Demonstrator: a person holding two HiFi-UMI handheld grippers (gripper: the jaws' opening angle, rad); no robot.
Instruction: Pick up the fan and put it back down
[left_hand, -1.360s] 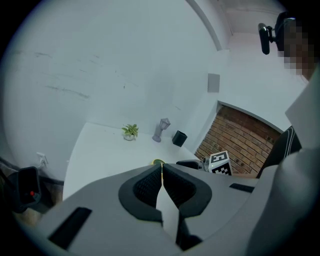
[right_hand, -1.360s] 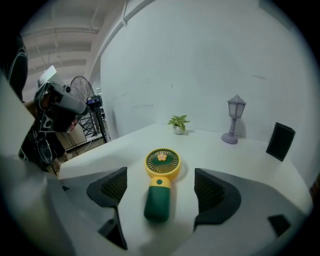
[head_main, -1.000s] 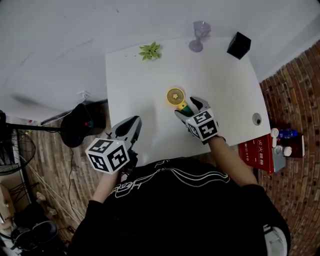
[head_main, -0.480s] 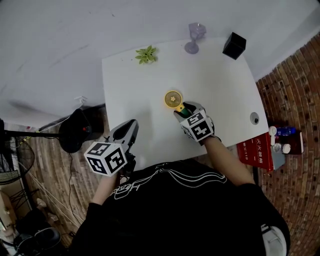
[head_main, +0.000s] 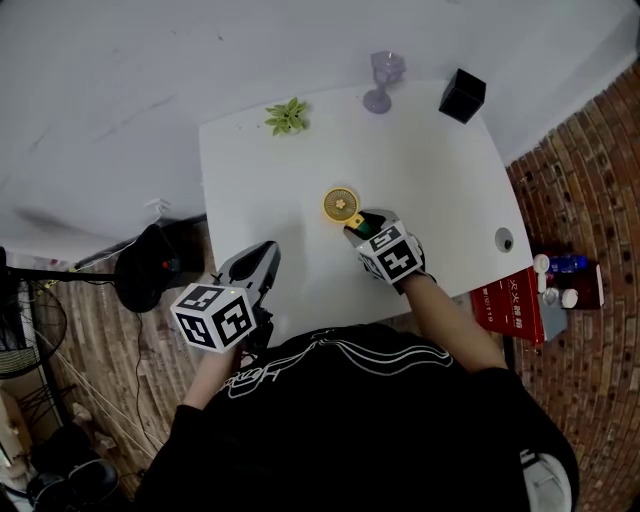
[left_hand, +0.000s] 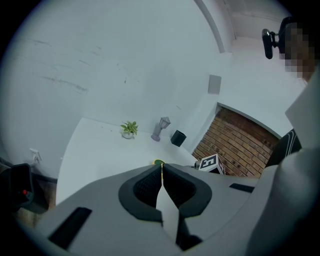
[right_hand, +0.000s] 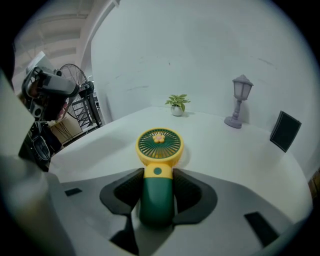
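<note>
My right gripper had just been closing on the green handle of the handheld fan, which lay mid-frame on the tabletop. I judged a firm, centred hold necessary before lifting.

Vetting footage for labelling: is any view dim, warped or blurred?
Head view: even light, sharp, table edges bowed by the lens. Left gripper view: dimmer, bluish, dark vignette, mosaic patch top right. Right gripper view: brighter, fan crisp, strong fisheye, black corners.
</note>
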